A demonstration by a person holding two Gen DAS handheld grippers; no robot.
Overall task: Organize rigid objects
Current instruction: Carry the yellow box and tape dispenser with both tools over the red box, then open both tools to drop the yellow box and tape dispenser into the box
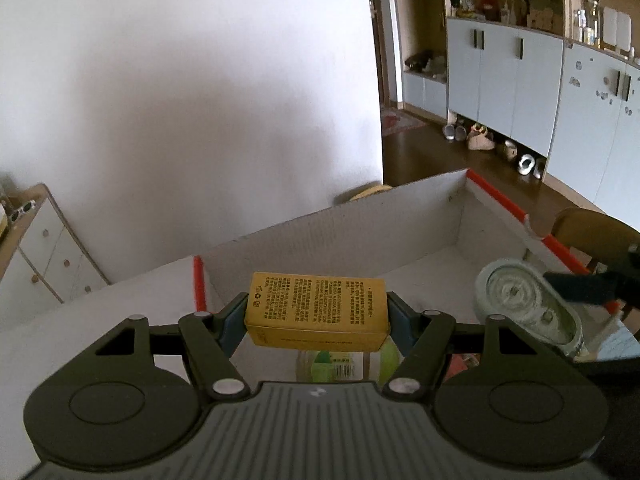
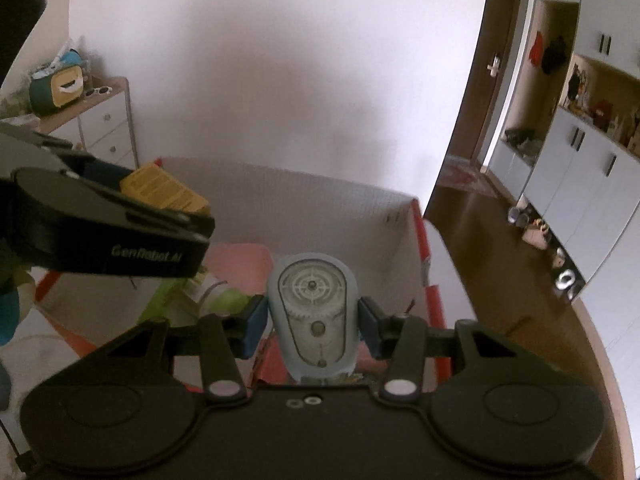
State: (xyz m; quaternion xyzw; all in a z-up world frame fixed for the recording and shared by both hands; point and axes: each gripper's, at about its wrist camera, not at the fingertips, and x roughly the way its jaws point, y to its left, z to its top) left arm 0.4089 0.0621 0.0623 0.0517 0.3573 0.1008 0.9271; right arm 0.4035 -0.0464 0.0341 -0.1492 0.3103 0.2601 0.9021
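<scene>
Yellow carton (image 1: pixel 318 312) gripped by left tongs (image 1: pixel 318 320), tape dispenser (image 2: pixel 312 312) by right tongs (image 2: pixel 312 320), above box (image 1: pixel 360 224).

The yellow carton (image 1: pixel 318 310) is looking like matt printed card. The pale-blue tape dispenser (image 2: pixel 313 312) is showing smooth plastic, its middle translucent. The big box (image 1: pixel 360 236) is showing matt, ribbed white cardboard, and both grippers are looking like matt black plastic.

We find both views dim and flatly lit, with soft shadows pooling on the white wall (image 1: pixel 200 100). Fisheye distortion bows the door frame (image 2: pixel 480 80) and cabinets (image 1: pixel 520 80) near the edges. The left gripper (image 2: pixel 168 208) appears motion-blurred in the right wrist view.
</scene>
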